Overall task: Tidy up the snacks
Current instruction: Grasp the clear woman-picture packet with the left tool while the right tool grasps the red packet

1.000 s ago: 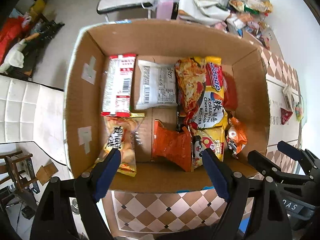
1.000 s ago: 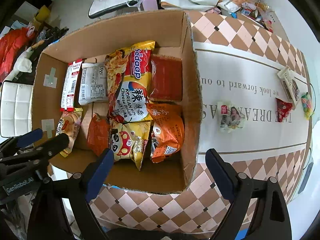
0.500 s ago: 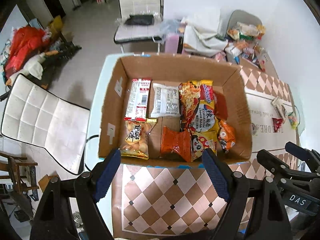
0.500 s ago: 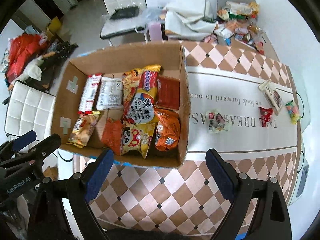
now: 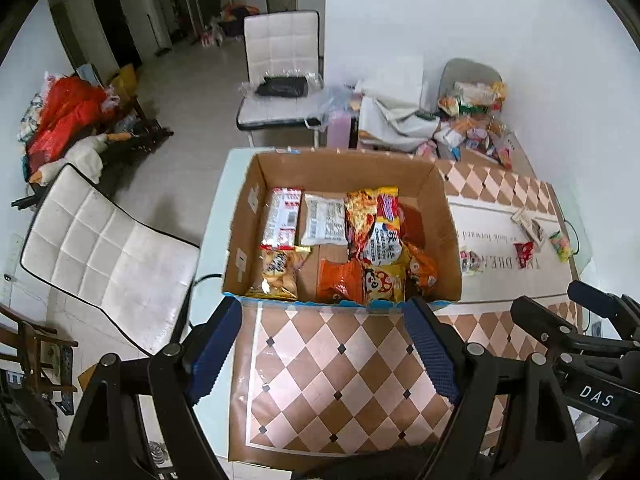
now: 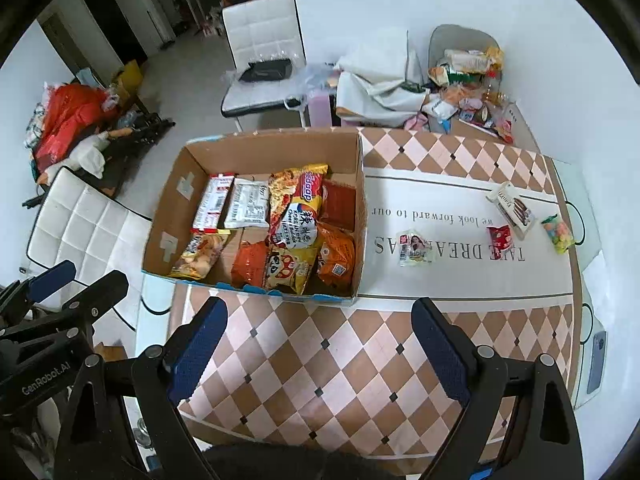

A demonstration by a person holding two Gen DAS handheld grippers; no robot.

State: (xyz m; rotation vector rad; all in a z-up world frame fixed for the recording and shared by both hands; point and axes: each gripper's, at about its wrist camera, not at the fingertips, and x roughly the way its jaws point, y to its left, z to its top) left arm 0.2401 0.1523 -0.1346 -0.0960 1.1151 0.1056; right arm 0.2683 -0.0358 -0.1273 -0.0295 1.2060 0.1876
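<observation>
Overhead: both cameras look down on the scene.
Counter: a cloth [image 6: 320,360] of brown and pink diamonds with a white printed band covers the counter [image 5: 218,200], whose pale edge shows at the left.
Box: an open cardboard box [image 6: 160,216] stands on the counter's left part, packed with snacks [image 6: 296,216] lying flat in rows.
Loose snacks: four lie on the white band, well apart from the box: a small pack [image 6: 416,248], a red pack [image 6: 499,237], a long white bar [image 6: 512,208] and a green bag [image 6: 558,234].
Left gripper [image 5: 324,354]: fingers spread, nothing between them, above bare cloth just short of the box.
Right gripper [image 6: 320,350]: fingers spread wide, empty, above bare cloth near the box's front corner.
Room: white walls, pale tiled floor; two white padded chairs [image 5: 100,256], one at the counter's left, one beyond its far end carrying a black bag [image 5: 282,86].
Clutter: a heap of packets and cloth [image 6: 460,88] at the far end; red bags [image 5: 64,112] piled by the left wall.
</observation>
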